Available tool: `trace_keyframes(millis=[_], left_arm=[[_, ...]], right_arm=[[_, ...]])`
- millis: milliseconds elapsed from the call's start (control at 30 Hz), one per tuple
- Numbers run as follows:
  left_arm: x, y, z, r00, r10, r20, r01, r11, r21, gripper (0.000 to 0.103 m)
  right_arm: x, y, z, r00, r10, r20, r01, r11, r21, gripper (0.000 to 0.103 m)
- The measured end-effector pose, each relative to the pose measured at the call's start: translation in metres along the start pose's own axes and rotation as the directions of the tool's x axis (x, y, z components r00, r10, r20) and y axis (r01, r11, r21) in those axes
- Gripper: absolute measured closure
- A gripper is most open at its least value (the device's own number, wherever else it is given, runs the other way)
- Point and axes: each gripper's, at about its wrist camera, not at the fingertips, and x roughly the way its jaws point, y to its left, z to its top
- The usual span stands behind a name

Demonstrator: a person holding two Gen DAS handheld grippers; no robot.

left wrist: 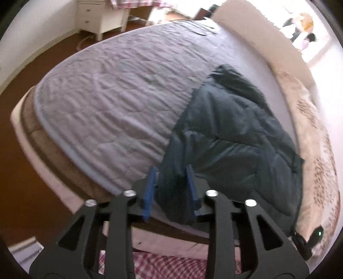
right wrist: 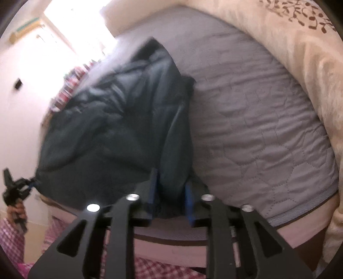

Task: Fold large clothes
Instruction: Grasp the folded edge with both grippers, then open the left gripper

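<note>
Your dark green padded jacket [left wrist: 231,137] lies on the grey quilted bedspread [left wrist: 111,103], at the near edge of the bed, with its hem hanging over that edge toward you. Both views are smeared by motion, so seams, zip and sleeves cannot be sorted out; whether the jacket is already doubled over cannot be told.

Your left gripper [left wrist: 171,188] has its blue pads [left wrist: 150,191] partly apart, with a fold of the jacket's near edge between them. The fabric fills the gap, but blur hides whether the pads press on it, so a grip cannot be confirmed.

Your right gripper [right wrist: 170,193] stands much the same: jaws partly apart, blue pads [right wrist: 188,201] either side of a bunched ridge of the jacket [right wrist: 111,128] at the bed edge. Contact there is equally unclear.

Only the left wrist view shows the far side of the bedspread, the brown floor [left wrist: 23,70] beyond it and a white drawer unit [left wrist: 100,17] past the jacket. It catches your other gripper only as a dark shape at the jacket's right corner, cut by the frame edge.

Only the right wrist view shows your left hand [right wrist: 18,212] on its gripper at the jacket's left corner, small and dim. It also shows the cream patterned quilt [right wrist: 300,53] beside the bedspread [right wrist: 257,120], right of the jacket. The window glare washes out the wall behind the jacket.

Pink checked cloth [left wrist: 171,266] sits below the jacket's hem in both views, mostly hidden by the gripper frames.
</note>
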Motion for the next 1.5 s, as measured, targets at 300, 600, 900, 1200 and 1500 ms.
trace_keyframes(millis=[300, 600, 900, 1200, 1500], left_arm=[[-0.039, 0.002, -0.035, 0.997, 0.013, 0.073, -0.003, 0.991, -0.131, 0.057], [-0.048, -0.019, -0.057, 0.996, -0.044, 0.083, 0.050, 0.996, -0.067, 0.057], [-0.052, -0.065, -0.059, 0.982, -0.079, 0.170, 0.039, 0.973, 0.226, 0.057], [-0.004, -0.065, -0.056, 0.990, -0.110, 0.089, 0.076, 0.944, 0.321, 0.056], [0.007, -0.056, -0.043, 0.978, -0.202, 0.061, 0.174, 0.935, 0.309, 0.053]], right_arm=[[-0.034, 0.002, -0.008, 0.990, -0.073, 0.117, 0.079, 0.996, -0.049, 0.056], [-0.064, 0.072, -0.018, 0.985, 0.102, 0.141, -0.062, 0.962, -0.264, 0.088], [-0.015, 0.219, 0.019, 0.974, 0.226, -0.027, -0.214, 0.869, -0.445, 0.089], [0.125, 0.282, 0.101, 0.990, -0.002, -0.143, -0.056, 0.914, -0.402, 0.090], [0.187, 0.264, 0.148, 0.981, -0.041, -0.189, -0.001, 0.976, -0.218, 0.103]])
